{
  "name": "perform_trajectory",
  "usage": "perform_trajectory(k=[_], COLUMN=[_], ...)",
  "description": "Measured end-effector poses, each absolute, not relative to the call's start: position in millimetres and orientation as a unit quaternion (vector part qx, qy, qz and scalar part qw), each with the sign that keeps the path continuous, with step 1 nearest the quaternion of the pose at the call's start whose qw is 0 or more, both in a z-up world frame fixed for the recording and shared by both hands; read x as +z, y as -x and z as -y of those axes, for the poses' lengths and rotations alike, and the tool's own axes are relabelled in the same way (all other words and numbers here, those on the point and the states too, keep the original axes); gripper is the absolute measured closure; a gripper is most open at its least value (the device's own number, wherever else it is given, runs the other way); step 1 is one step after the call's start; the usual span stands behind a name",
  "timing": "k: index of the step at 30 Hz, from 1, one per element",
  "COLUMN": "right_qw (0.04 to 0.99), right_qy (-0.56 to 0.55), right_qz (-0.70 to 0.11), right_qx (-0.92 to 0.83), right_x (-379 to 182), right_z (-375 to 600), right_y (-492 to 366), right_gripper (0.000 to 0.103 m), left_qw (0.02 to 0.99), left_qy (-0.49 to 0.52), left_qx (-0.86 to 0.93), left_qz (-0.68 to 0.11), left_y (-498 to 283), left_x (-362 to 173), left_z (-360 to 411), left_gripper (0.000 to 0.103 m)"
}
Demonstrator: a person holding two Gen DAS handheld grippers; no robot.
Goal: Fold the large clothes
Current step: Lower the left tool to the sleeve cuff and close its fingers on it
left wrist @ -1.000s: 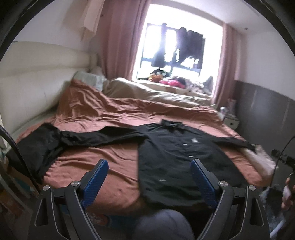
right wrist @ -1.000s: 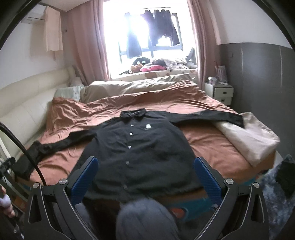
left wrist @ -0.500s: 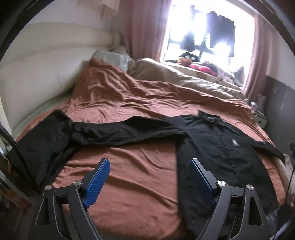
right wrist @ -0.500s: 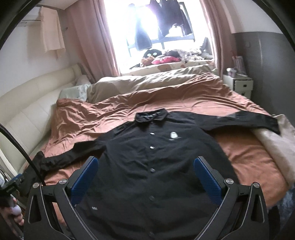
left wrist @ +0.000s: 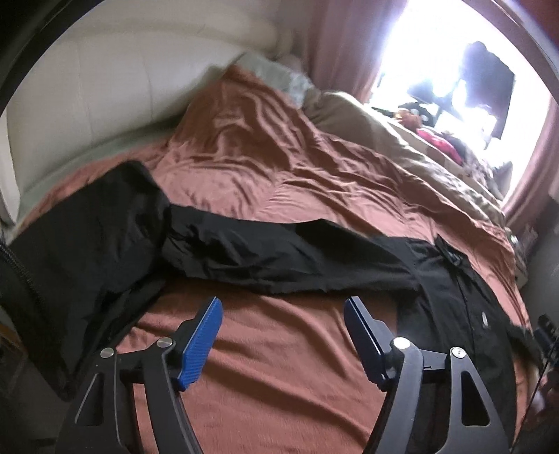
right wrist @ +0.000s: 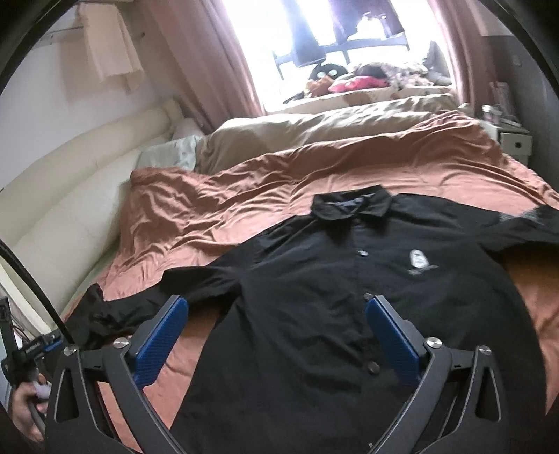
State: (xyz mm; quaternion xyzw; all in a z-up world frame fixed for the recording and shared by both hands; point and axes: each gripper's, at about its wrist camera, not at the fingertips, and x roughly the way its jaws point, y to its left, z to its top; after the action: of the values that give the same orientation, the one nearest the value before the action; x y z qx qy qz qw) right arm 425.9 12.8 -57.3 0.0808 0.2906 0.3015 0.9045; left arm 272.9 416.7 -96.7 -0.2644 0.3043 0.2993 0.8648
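Left gripper (left wrist: 283, 307): jaws spread wide, holding nothing, poised over the bare sheet (left wrist: 279, 366) just short of the shirt's sleeve (left wrist: 272, 255). Right gripper (right wrist: 277, 304): jaws likewise spread wide and empty, poised above the shirt's lower front, one blue pad (right wrist: 157, 335) over the sheet beside the shirt, the other over the button placket.

Shirt (right wrist: 314, 279): black, long-sleeved, buttoned, lying flat and face up on the rust-coloured sheet, collar (right wrist: 351, 206) pointing toward the window (right wrist: 332, 31). A small white logo (right wrist: 417, 260) sits on the chest, to the right of the buttons in the right wrist view. One sleeve runs out sideways from the shirt toward the cream headboard (left wrist: 104, 87); its end meets a second dark cloth (left wrist: 80, 251) heaped at the sheet's edge. The opposite sleeve extends away from the shirt toward the nightstand (right wrist: 513, 141) side.

Beyond the shirt's collar lies a beige duvet (right wrist: 314, 129), then the window flanked by pink curtains (right wrist: 209, 52).
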Motion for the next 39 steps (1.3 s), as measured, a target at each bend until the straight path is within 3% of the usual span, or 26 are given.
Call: perform_trajectory(k=[2, 4, 7, 22, 28, 30, 32, 33, 36, 39], right_qw=[0.899, 0.892, 0.882, 0.860, 0.854, 0.851, 0.849, 0.845, 0.832, 0.820], right_qy=[-0.080, -0.089, -0.105, -0.111, -0.109, -0.104, -0.096, -0.092, -0.091, -0.096], right_qz=[-0.299, -0.308, -0.320, -0.386, -0.397, -0.396, -0.397, -0.404, -0.424, -0.440], right_qx=[0.310, 0.319, 0.328, 0.315, 0.319, 0.329, 0.335, 0.338, 0.346, 0.352], right_x=[-57, -56, -62, -69, -75, -76, -81, -84, -98, -111], right_z=[-24, -31, -33, -68, -94, -102, -108, -114, -128, -139], right_y=[-443, -460, -480, -547, -561, -564, -569, -572, -586, -598], right_gripper=[0.012, 0.019, 0.022, 0.022, 0.022, 0.023, 0.035, 0.045, 0.071, 0.083], left_qw=[0.856, 0.847, 0.835, 0.746, 0.766, 0.787, 0.792, 0.795, 0.804, 0.815], left_qy=[0.279, 0.293, 0.305, 0.424, 0.421, 0.406, 0.387, 0.372, 0.343, 0.325], left_qx=[0.307, 0.312, 0.320, 0.364, 0.363, 0.350, 0.358, 0.365, 0.375, 0.373], left_qz=[-0.309, -0.315, -0.326, -0.362, -0.323, -0.307, -0.308, -0.309, -0.308, -0.302], left_y=[-279, -286, -297, -321, -332, -338, -342, -345, -350, -355], left_x=[-105, -114, -130, -216, -218, -213, -208, -204, -191, -175], left_z=[-433, -445, -462, -524, -535, -534, -531, -530, -528, -529], left_gripper=[0.045, 0.051, 0.060, 0.060, 0.059, 0.068, 0.087, 0.090, 0.093, 0.093])
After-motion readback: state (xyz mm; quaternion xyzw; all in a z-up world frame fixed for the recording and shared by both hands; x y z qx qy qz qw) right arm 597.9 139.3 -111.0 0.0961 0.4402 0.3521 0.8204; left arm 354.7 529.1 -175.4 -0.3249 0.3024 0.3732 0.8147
